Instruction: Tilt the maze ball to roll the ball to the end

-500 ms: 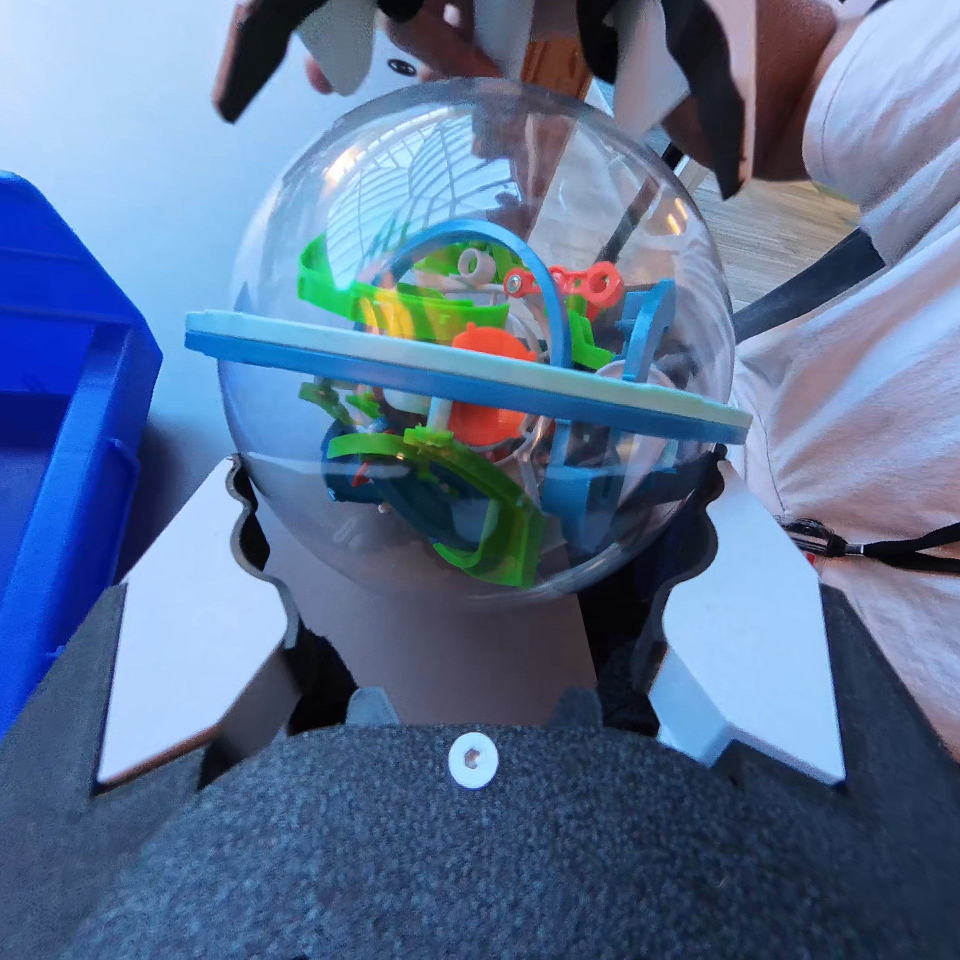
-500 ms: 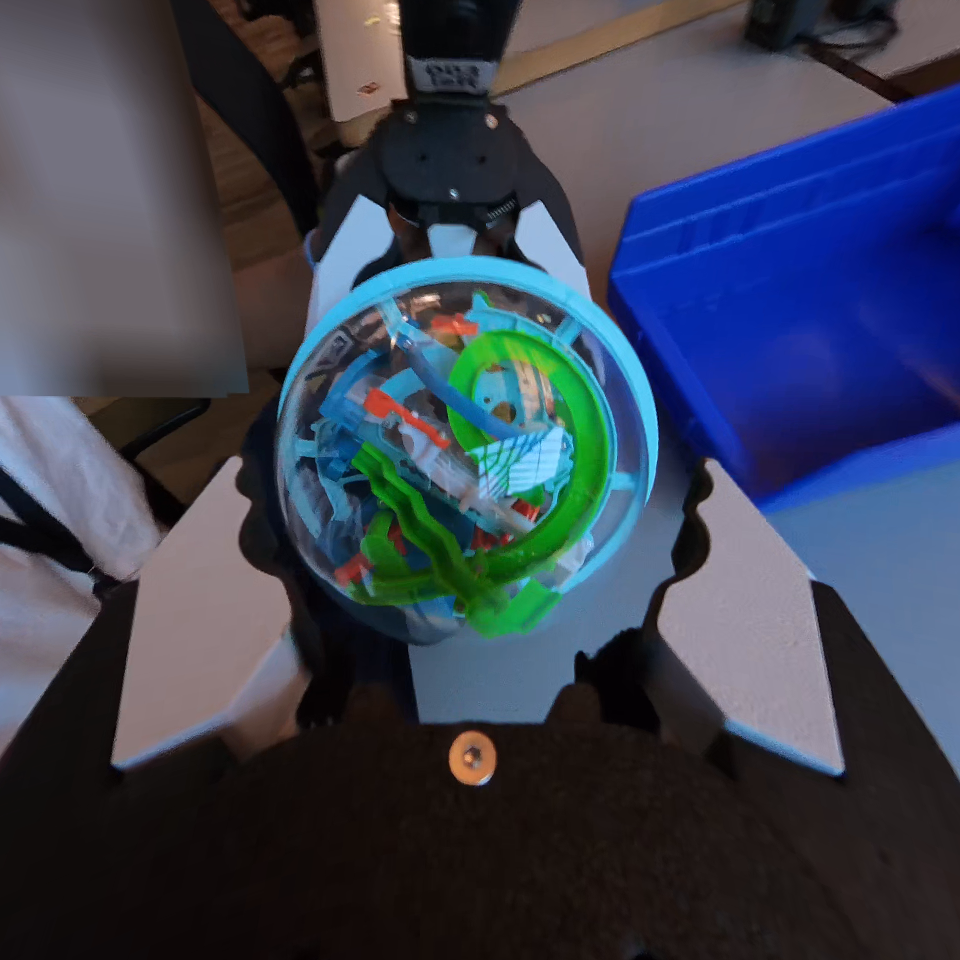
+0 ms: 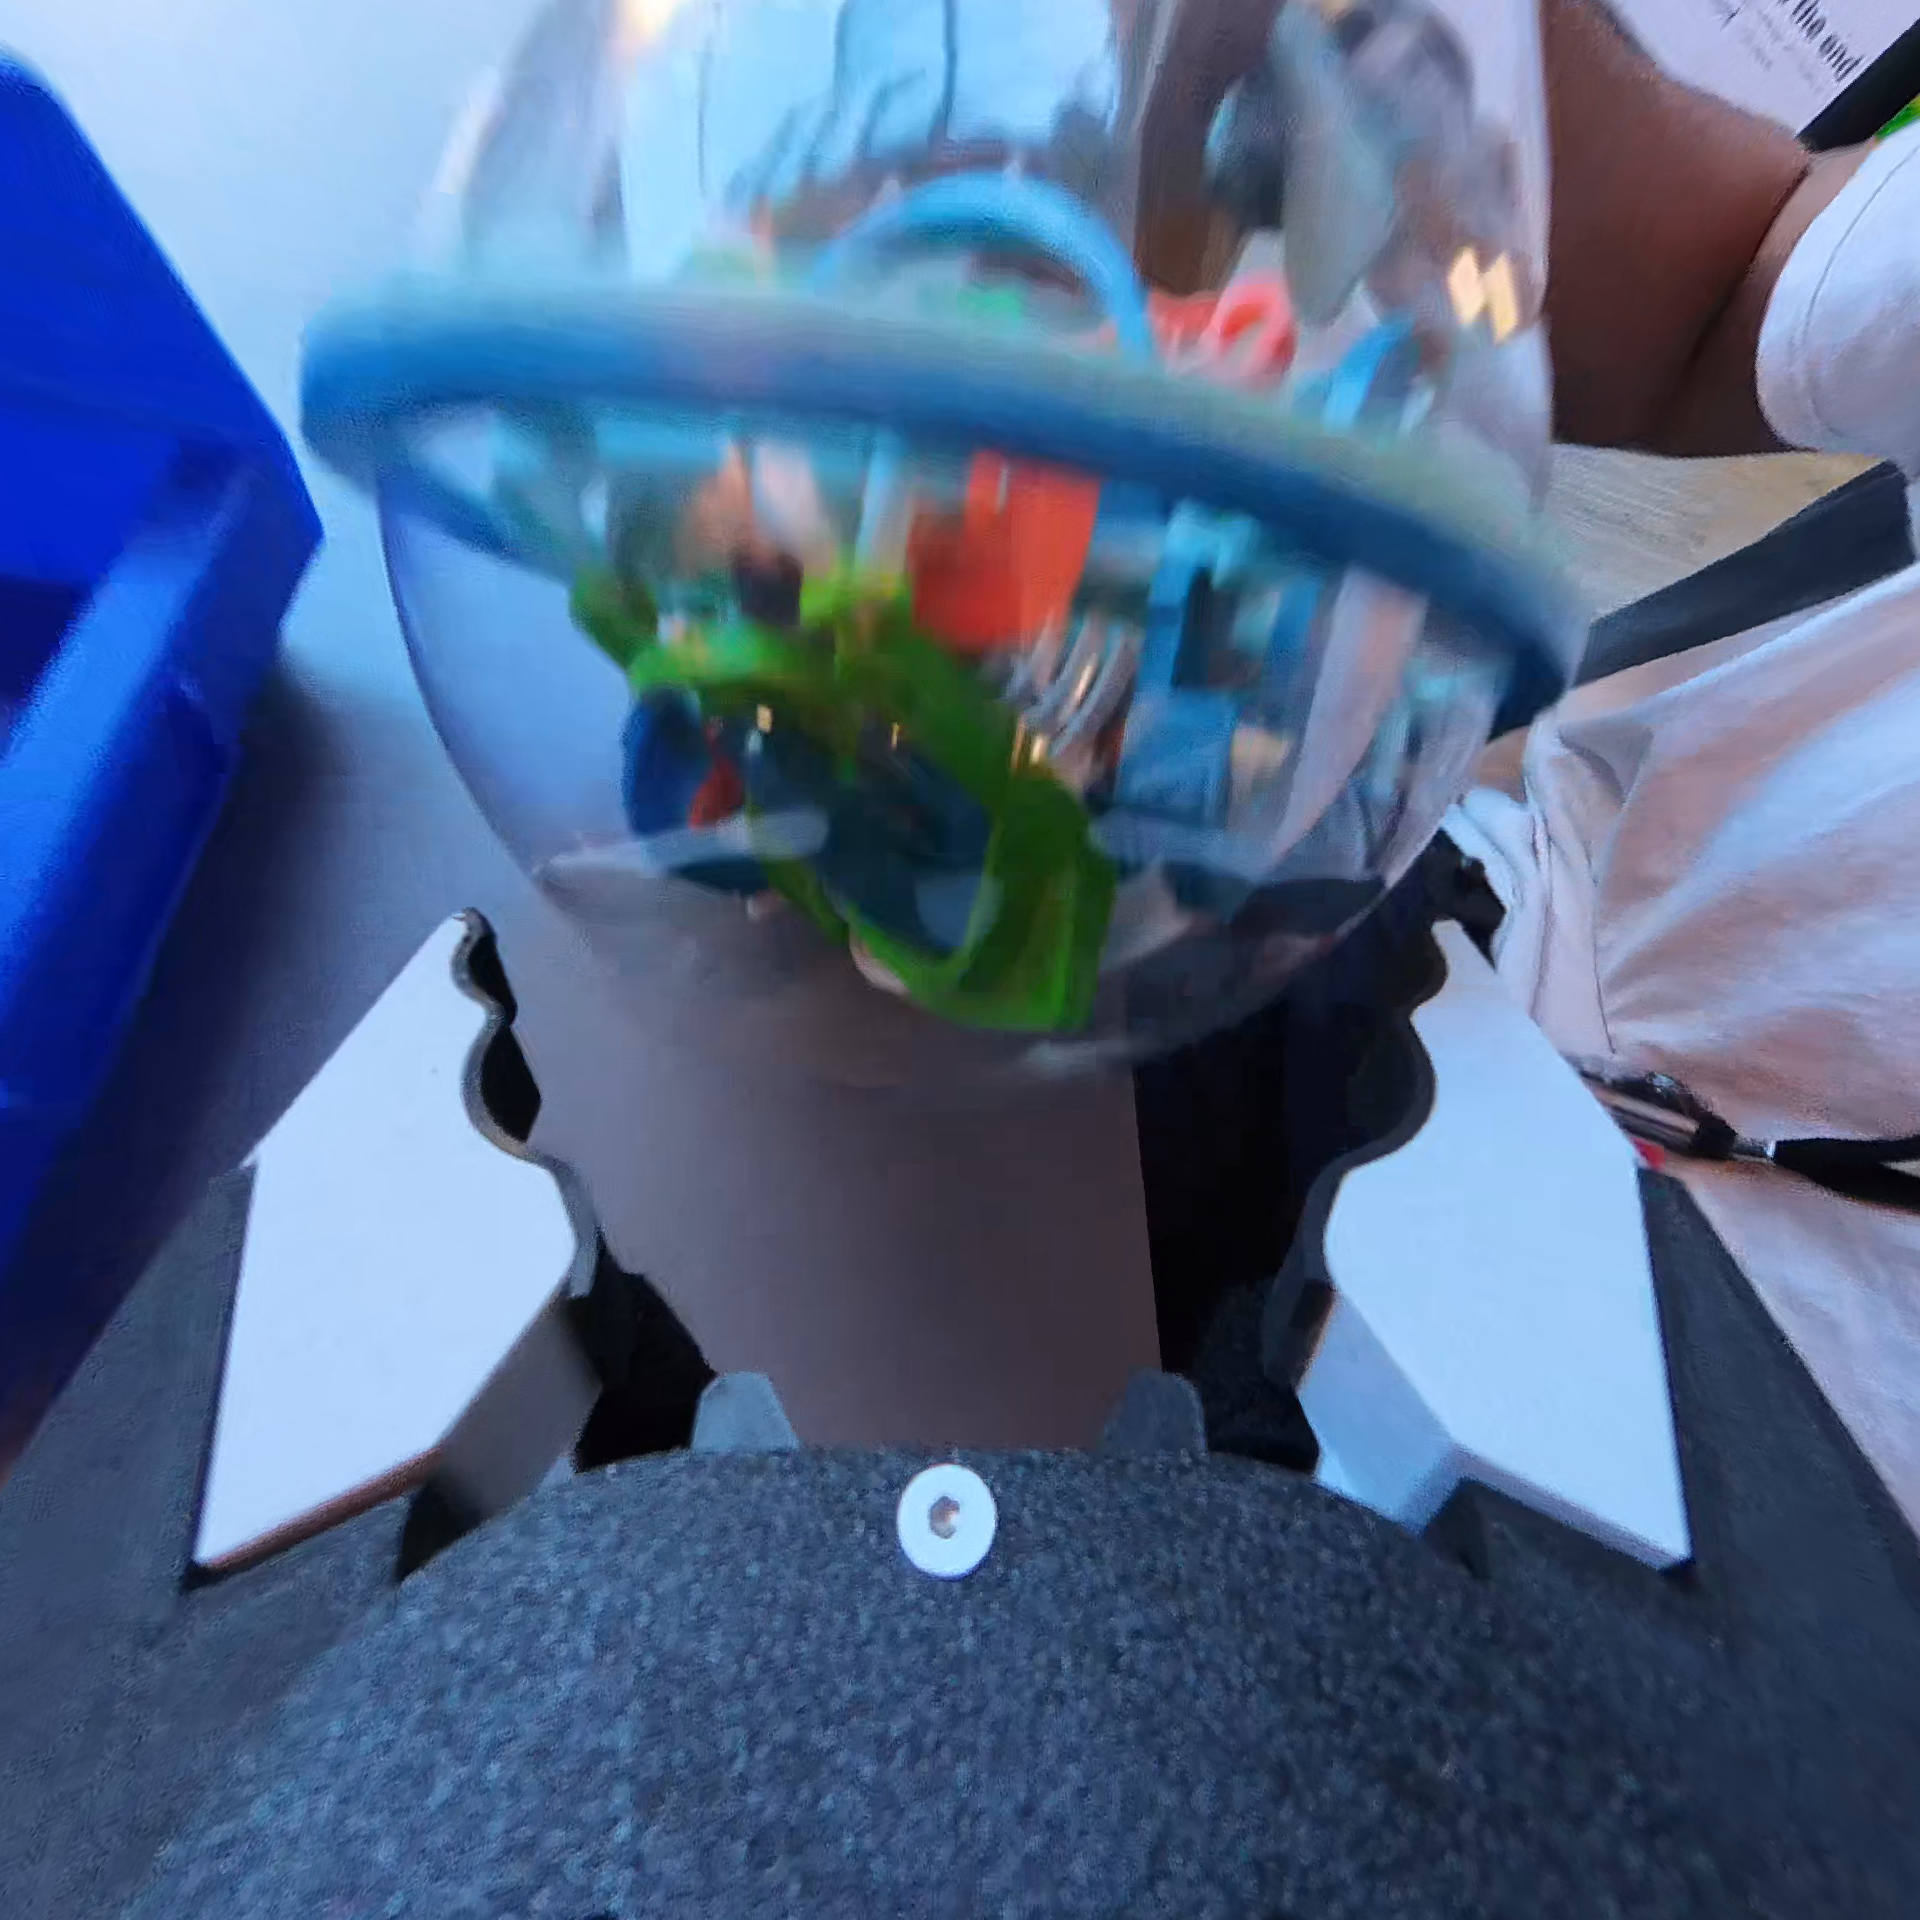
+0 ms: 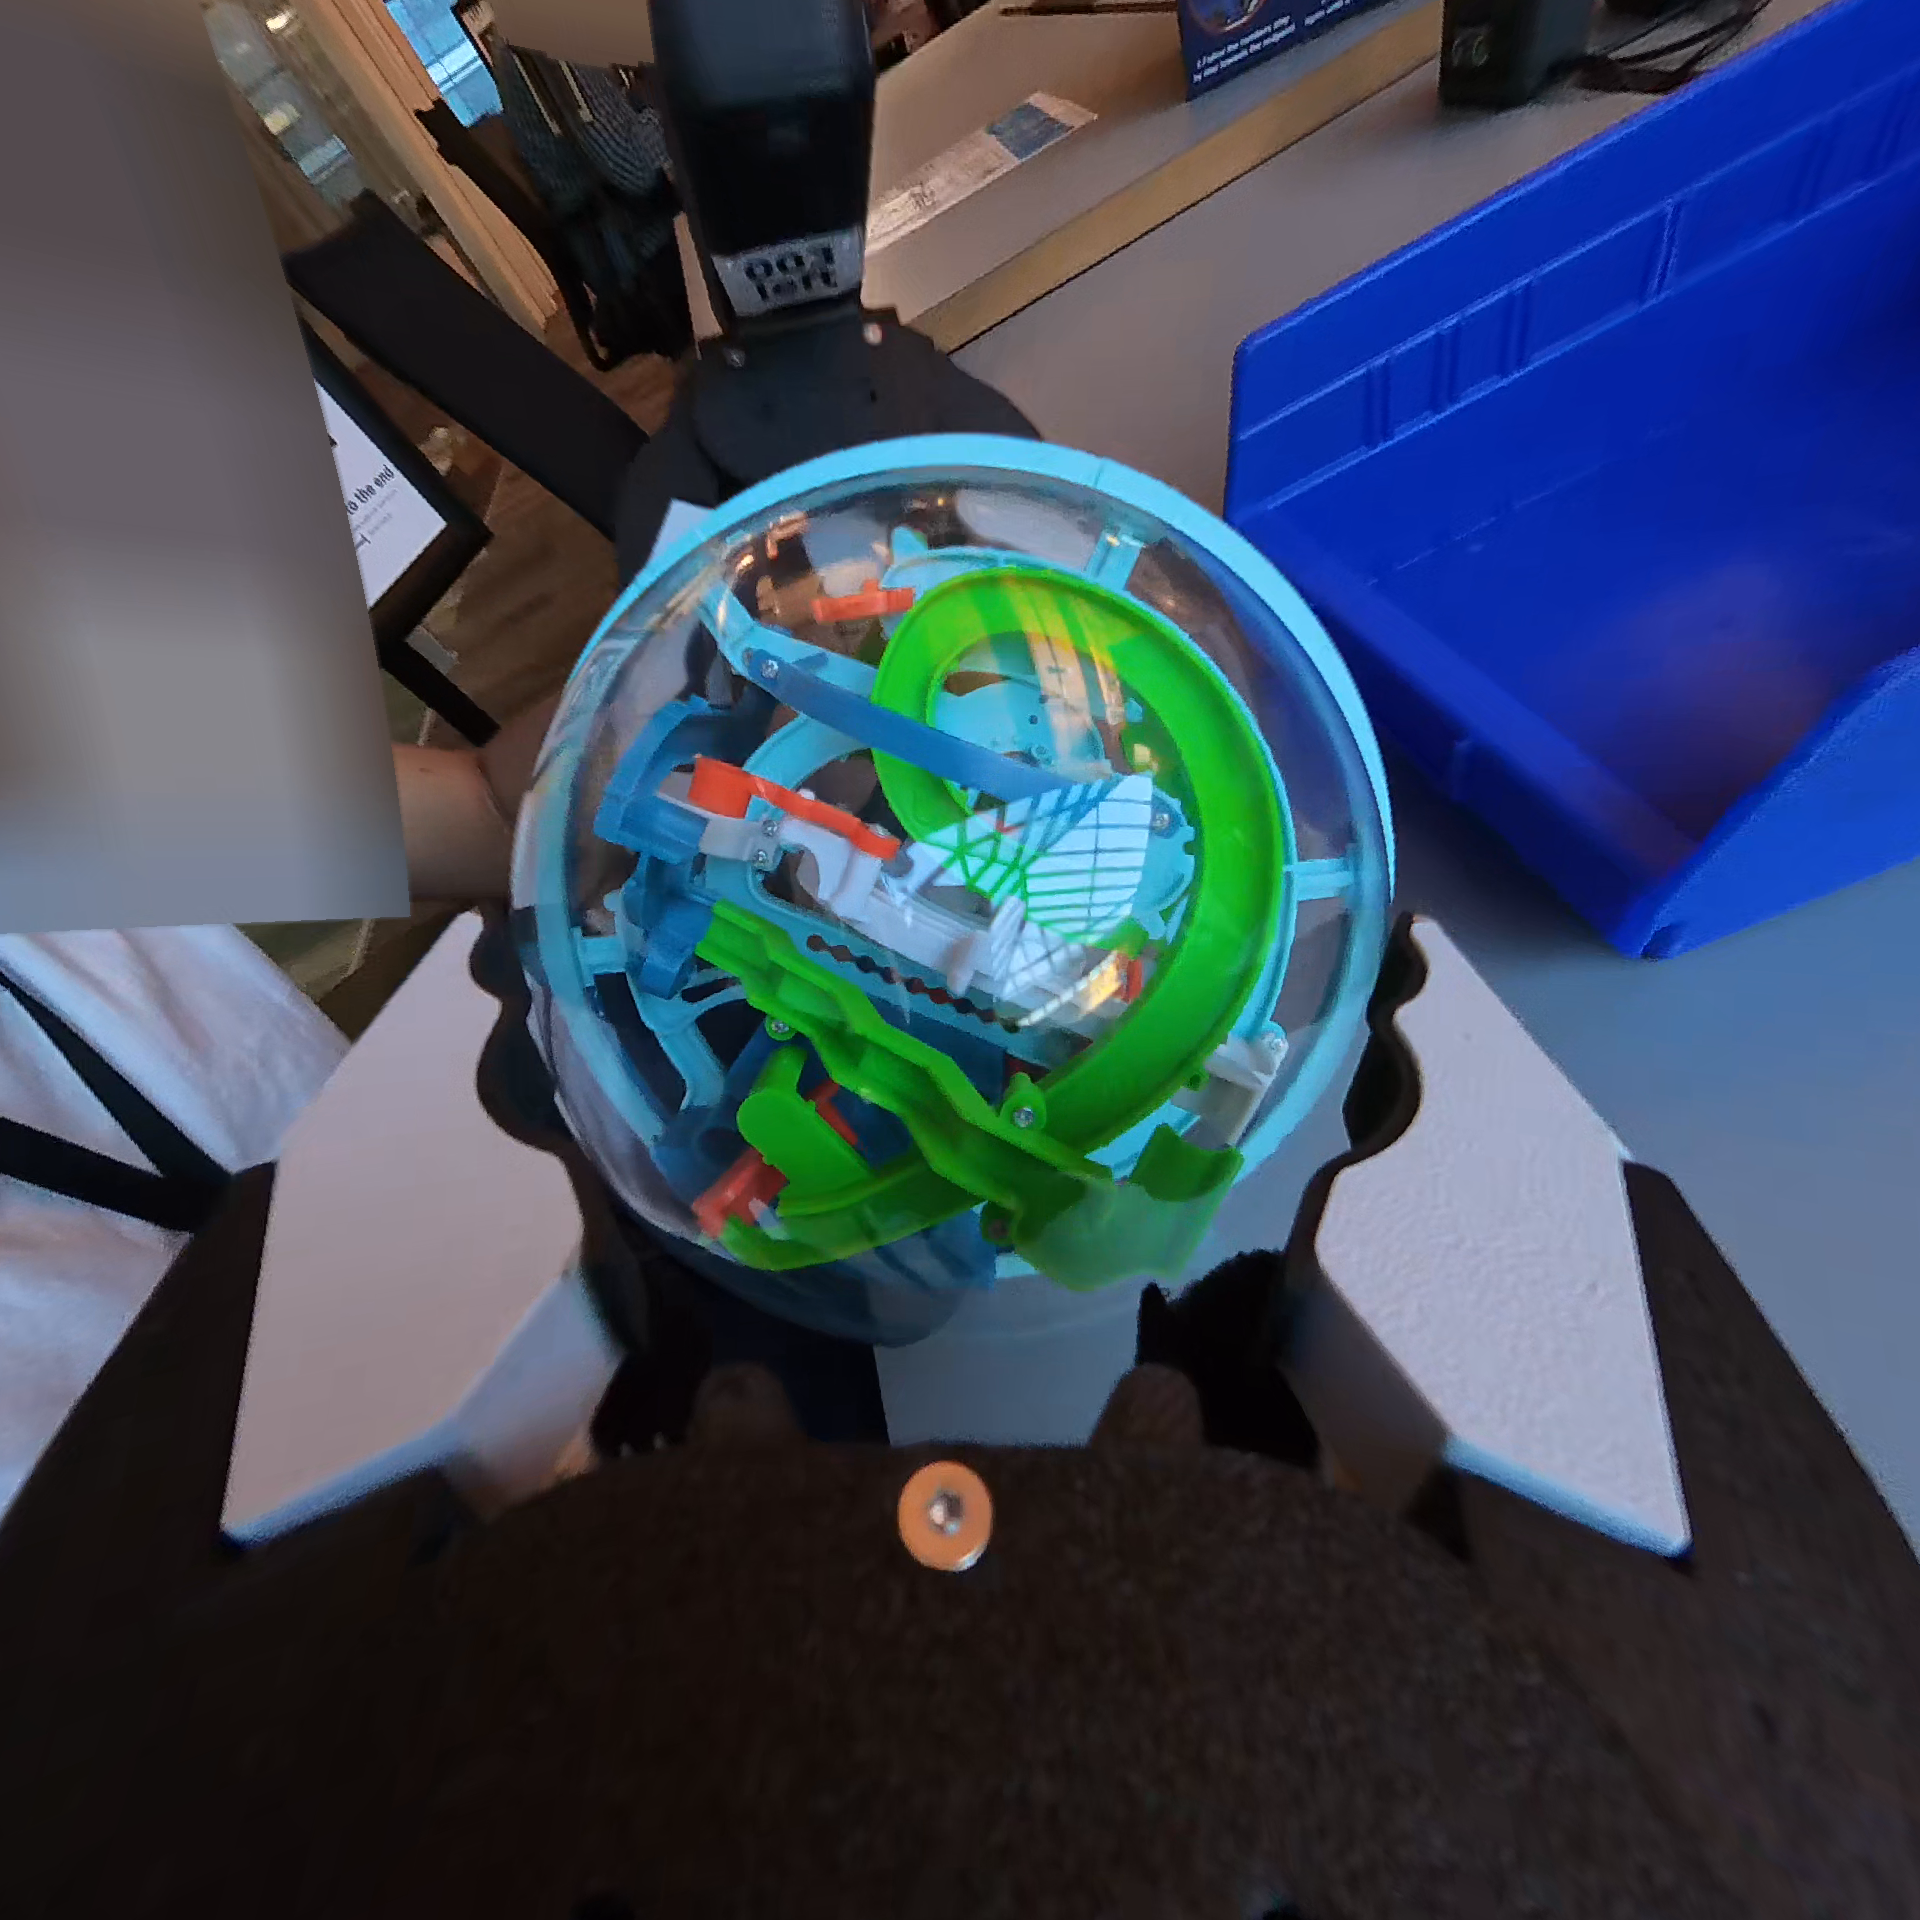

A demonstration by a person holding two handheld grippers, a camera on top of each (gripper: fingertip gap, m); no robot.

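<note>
Maze ball — a clear sphere with a light-blue equatorial ring and green, blue and orange tracks inside — sits raised off the grey table, held between the two grippers. Right gripper has its white fingers spread wide, with the sphere's lower half seated between their notched inner edges; contact on both sides is visible, so it is grasping the maze ball. Left gripper shows the same arrangement from the opposite side: fingers spread, the sphere's underside resting between the scalloped edges, though this view is motion-blurred and exact contact cannot be confirmed. In the right wrist view the left gripper's black body rises directly behind the sphere. The ring is tilted — in the left wrist view it slopes down toward the right. The small ball inside cannot be made out. Blue bin stands on the table just beside the maze ball, toward the far right edge in the right wrist view. Person's white sleeve lies close by.
</note>
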